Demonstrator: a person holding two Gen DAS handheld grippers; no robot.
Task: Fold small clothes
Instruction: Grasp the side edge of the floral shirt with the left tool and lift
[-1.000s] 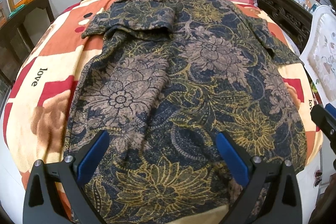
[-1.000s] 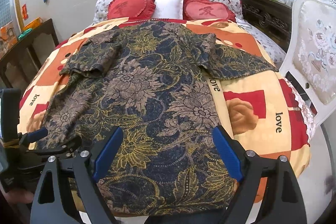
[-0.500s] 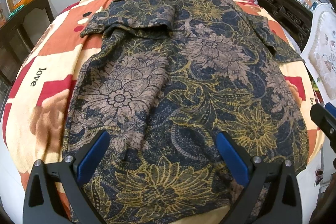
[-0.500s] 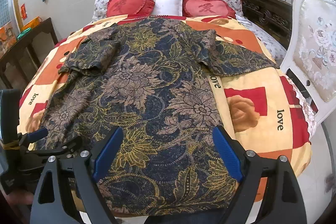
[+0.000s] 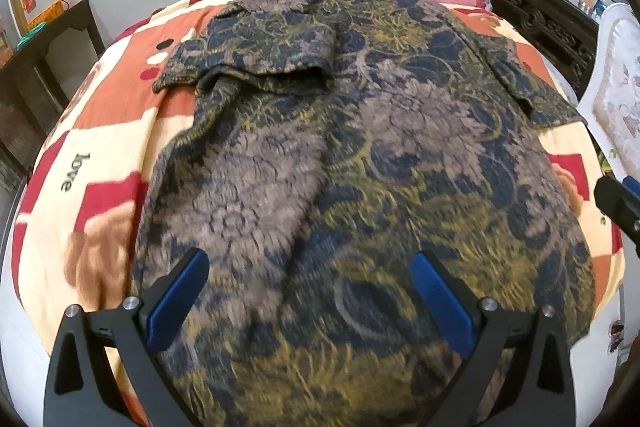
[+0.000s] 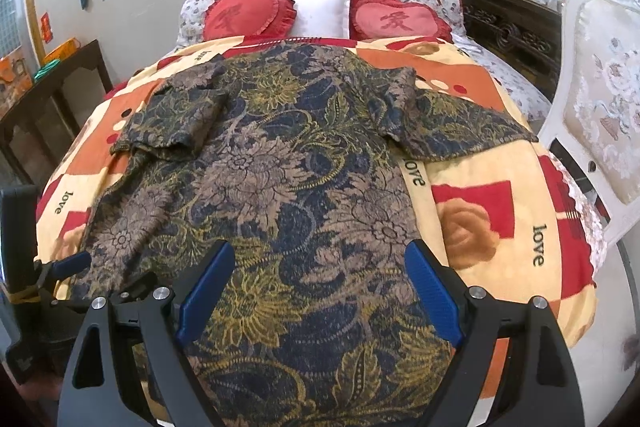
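Observation:
A dark blue, gold and brown floral garment (image 5: 360, 163) lies spread on the bed, hem toward me; it also shows in the right wrist view (image 6: 288, 195). Its left sleeve (image 6: 176, 119) is folded in over the body; its right sleeve (image 6: 460, 131) lies spread out to the right. My left gripper (image 5: 310, 297) is open and empty, above the hem's left part. My right gripper (image 6: 320, 287) is open and empty above the hem's right part. The left gripper shows at the left edge of the right wrist view (image 6: 68, 265).
The bed carries an orange, red and cream blanket (image 6: 500, 211) with red heart cushions (image 6: 248, 15) and a white pillow at the head. A white upholstered chair (image 6: 600, 107) stands at the right. Dark wooden furniture (image 6: 48, 95) stands at the left and back right.
Both grippers have drawn back and risen slightly, so more of the headboard end shows. The garment has not moved. Both stay open.

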